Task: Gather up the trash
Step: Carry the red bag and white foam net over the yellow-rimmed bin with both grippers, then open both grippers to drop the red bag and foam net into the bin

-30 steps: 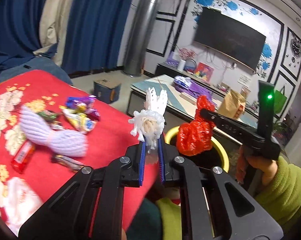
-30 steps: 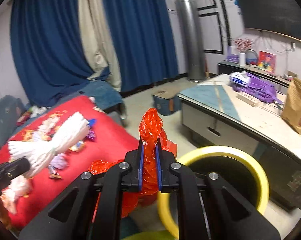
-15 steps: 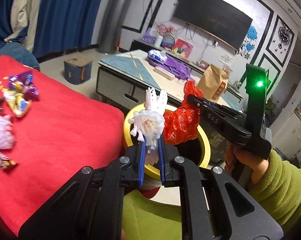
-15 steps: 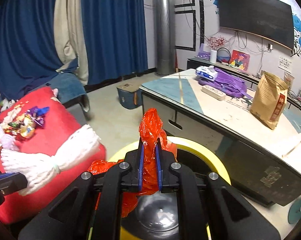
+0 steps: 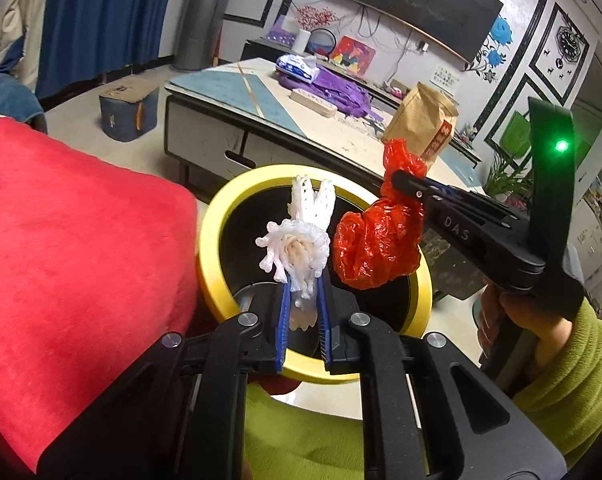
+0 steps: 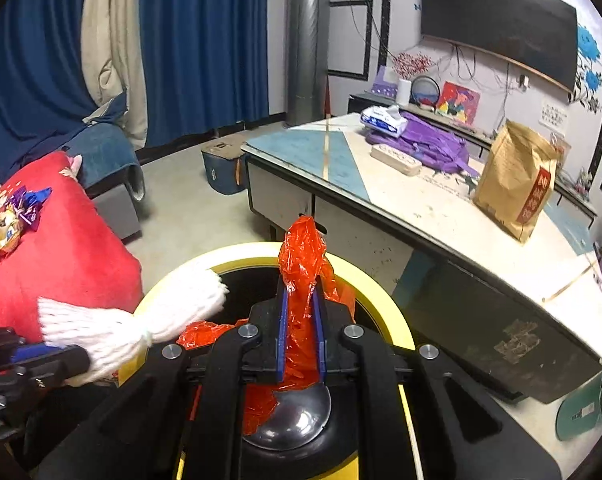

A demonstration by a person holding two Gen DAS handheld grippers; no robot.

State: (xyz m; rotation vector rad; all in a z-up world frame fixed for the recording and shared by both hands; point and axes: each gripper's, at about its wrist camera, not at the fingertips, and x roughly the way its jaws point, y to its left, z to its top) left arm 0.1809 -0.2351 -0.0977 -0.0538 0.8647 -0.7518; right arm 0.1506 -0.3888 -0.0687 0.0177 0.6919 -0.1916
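Note:
My left gripper (image 5: 303,300) is shut on a white foam fruit net (image 5: 297,236) and holds it over the round yellow-rimmed black bin (image 5: 217,216). My right gripper (image 6: 301,304) is shut on a crumpled red plastic bag (image 6: 303,256), also above the bin (image 6: 377,280). In the left wrist view the red bag (image 5: 377,244) hangs from the right gripper just right of the foam net. In the right wrist view the foam net (image 6: 141,320) lies over the bin's left rim.
A red cloth surface (image 5: 73,248) lies left of the bin, with candy wrappers (image 6: 9,220) further back. A low coffee table (image 6: 433,216) stands behind the bin with a brown paper bag (image 6: 517,184) and purple bag (image 6: 425,144). A blue box (image 5: 129,106) sits on the floor.
Both grippers have swung right, away from the red cloth, and now hold the foam net and the red bag over the bin's mouth. Both stay shut.

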